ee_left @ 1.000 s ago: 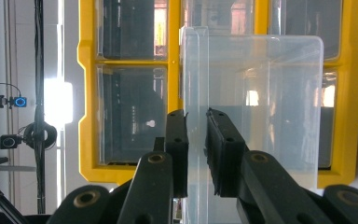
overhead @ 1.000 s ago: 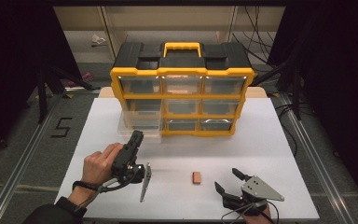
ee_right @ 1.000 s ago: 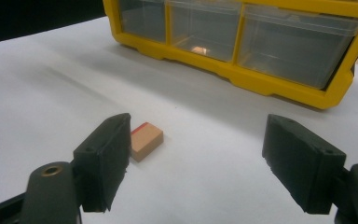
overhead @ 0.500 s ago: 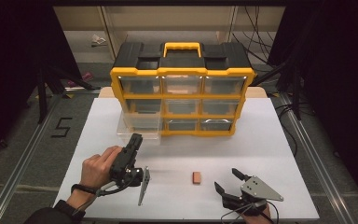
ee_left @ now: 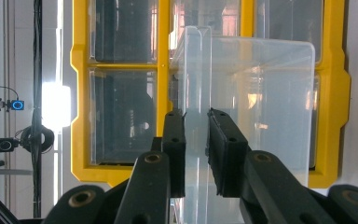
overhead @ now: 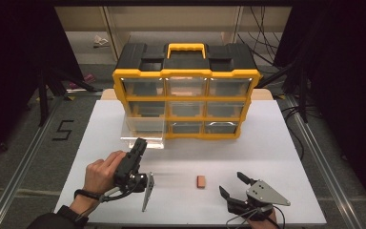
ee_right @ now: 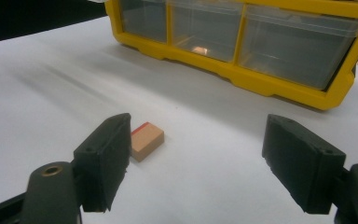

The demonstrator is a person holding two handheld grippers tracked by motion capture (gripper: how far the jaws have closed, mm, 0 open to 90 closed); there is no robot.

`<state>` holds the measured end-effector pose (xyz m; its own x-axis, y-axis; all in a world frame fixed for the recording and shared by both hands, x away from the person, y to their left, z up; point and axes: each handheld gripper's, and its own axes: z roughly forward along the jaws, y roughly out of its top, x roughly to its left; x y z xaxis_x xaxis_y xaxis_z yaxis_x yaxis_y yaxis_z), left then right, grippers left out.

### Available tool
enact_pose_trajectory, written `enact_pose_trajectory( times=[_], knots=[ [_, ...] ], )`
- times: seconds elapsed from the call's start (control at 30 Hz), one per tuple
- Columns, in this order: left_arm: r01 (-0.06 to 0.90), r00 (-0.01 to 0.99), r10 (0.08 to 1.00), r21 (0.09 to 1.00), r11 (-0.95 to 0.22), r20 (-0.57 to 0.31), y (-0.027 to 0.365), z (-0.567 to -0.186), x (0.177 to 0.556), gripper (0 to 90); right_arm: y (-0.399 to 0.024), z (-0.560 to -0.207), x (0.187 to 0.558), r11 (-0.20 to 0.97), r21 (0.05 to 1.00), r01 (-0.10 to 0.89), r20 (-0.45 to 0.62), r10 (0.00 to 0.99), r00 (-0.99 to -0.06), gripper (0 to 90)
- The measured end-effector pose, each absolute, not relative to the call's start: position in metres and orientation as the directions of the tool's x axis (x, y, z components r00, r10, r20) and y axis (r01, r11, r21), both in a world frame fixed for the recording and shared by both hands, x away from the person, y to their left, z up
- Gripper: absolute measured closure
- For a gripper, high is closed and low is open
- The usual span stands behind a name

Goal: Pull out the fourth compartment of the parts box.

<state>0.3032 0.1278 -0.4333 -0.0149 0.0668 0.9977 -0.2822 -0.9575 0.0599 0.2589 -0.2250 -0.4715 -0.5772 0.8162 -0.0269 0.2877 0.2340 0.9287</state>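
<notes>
Between the earlier pictures and now, almost nothing has moved. My left tool [overhead: 141, 142] stands at the same place, at the front of the clear drawer [overhead: 143, 130]. This drawer is pulled out of the bottom-left slot of the yellow-and-black drawer organizer [overhead: 186, 76] just as far as before. My left hand [overhead: 100, 171] has only settled a little around the handle.

In the left gripper view the jaws of this tool [ee_left: 196, 116] are narrow. The thin upright front lip of the drawer [ee_left: 270, 93] runs between them, and the pads seem to press on it from both sides. So I judge that I am holding the drawer by its lip.

My right tool [overhead: 232, 183] rests low on the white surface [overhead: 267, 143] near the front edge, with its jaws wide and nothing between them. The small wooden block with one red end [overhead: 200, 181] lies on the surface just beside it. In the right gripper view the block [ee_right: 145, 139] is just behind the left jaw of that tool [ee_right: 200, 122], not inside the gap.

For me this stillness means the pulling is finished. I think the drawer is open enough to receive the block, so the next work belongs to the right tool.
</notes>
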Motion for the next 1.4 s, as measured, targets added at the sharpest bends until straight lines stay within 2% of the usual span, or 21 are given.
enact_pose_trajectory(
  times=[1.4],
  knots=[
    [-0.294, -0.024, 0.073, 0.063, -0.954, 0.997, 0.1262, -0.431, 0.3109, 77.3, -0.225, -0.4714, 0.259, 0.229, 0.93, 0.287, -0.023, 0.817, -0.577, 24.8]
  ],
)
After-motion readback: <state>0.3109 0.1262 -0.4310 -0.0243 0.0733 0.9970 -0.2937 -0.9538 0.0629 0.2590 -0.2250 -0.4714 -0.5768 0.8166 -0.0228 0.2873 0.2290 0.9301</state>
